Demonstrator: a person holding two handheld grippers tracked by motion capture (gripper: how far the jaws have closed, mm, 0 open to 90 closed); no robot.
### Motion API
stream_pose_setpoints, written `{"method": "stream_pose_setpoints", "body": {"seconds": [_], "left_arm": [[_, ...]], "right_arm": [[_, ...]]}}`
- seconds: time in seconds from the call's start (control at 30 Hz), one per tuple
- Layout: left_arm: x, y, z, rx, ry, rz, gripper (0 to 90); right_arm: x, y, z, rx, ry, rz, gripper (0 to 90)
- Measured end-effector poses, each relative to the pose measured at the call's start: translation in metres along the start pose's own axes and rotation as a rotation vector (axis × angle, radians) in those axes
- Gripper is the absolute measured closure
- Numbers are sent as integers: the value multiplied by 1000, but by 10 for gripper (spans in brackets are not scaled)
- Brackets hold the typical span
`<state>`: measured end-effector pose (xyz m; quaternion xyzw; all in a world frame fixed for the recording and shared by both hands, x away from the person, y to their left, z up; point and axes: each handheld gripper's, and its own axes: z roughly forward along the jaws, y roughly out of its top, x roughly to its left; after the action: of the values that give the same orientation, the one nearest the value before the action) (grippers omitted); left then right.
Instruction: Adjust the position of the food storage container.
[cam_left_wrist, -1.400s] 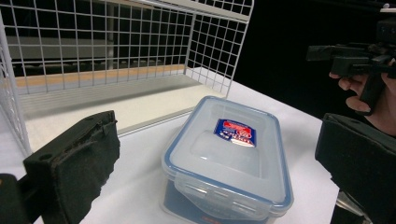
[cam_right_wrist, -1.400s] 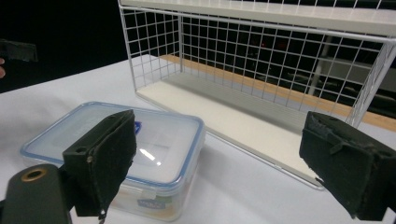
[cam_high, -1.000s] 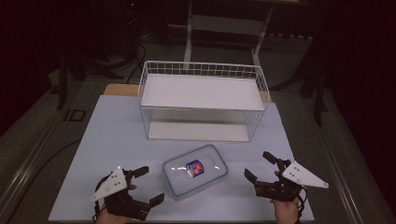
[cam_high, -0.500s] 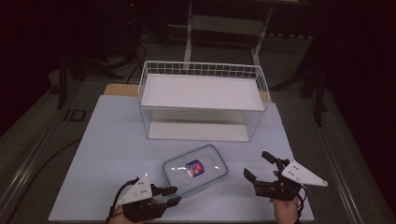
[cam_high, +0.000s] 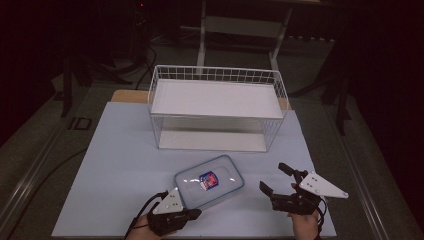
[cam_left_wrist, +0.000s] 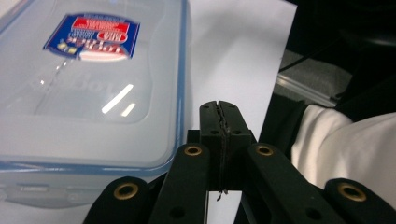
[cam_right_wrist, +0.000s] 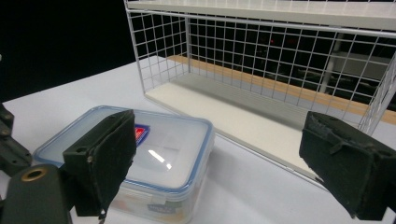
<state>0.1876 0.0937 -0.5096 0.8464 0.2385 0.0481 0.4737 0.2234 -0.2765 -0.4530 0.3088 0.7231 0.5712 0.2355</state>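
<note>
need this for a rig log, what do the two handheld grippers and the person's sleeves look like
Both the left gripper and the right gripper are black, two-jawed, each topped by a grey three-cornered plate. Brass-coloured rivets dot the linkage arms; the right gripper's pads look rough and dark. A black cable trails from each. The person wears a white sleeve.

The left gripper (cam_left_wrist: 219, 122) has its fingers (cam_left_wrist: 211, 123) pressed together, empty, just beside the clear lidded container (cam_left_wrist: 93, 88) on the white tabletop (cam_left_wrist: 233, 51).
</note>
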Motion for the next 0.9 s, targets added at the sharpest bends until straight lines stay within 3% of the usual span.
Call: {"method": "stream_pose_setpoints", "body": {"seconds": [0.17,0.33,0.7,0.9], "left_arm": [[4,-3,0,3,-1,-7,897],[7,-3,-3,16,35,-10,897],[27,-5,-11,10,99,-54,897],[39,-4,-13,11,124,-46,897]], "right_arm": [[0,0,1,7,3,3,108],[0,0,1,7,4,3,109],[0,-1,2,12,10,6,109],[0,-1,3,19,14,5,109]]}}
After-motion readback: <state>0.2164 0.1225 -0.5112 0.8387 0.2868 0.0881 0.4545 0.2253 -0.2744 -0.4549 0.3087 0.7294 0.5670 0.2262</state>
